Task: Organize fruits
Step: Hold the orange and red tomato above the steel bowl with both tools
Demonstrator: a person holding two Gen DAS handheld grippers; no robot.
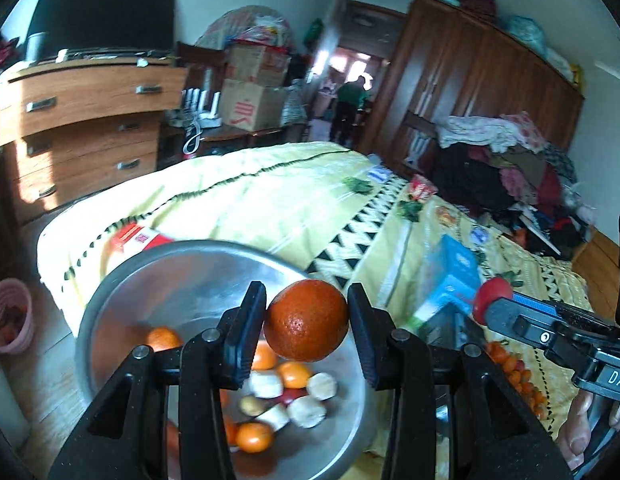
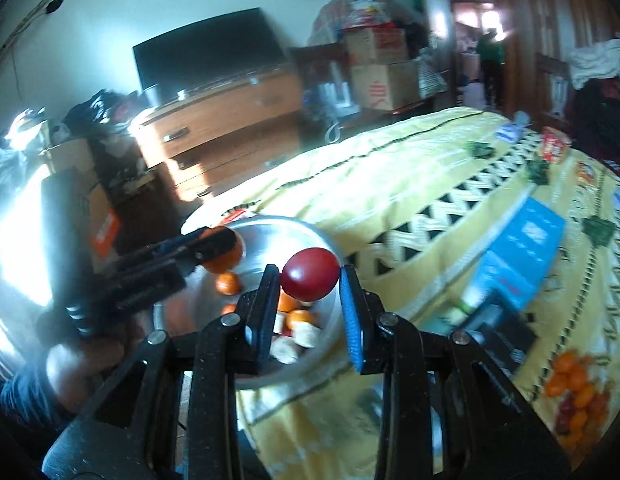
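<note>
Overhead, left gripper point(image 1: 306, 322) fingers clamp an orange point(image 1: 306, 320), right gripper point(image 2: 310, 280) fingers a tomato point(image 2: 310, 273), "DAS" legible

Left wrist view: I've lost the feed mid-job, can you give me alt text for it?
The left gripper clamps an orange above a metal bowl holding small oranges and pale banana pieces, on a yellow patterned bedspread. At right, the right gripper holds a red tomato near a blue box.

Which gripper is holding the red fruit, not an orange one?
The right gripper holds the smooth red fruit above the metal bowl. The left gripper holds the dimpled orange.
</note>
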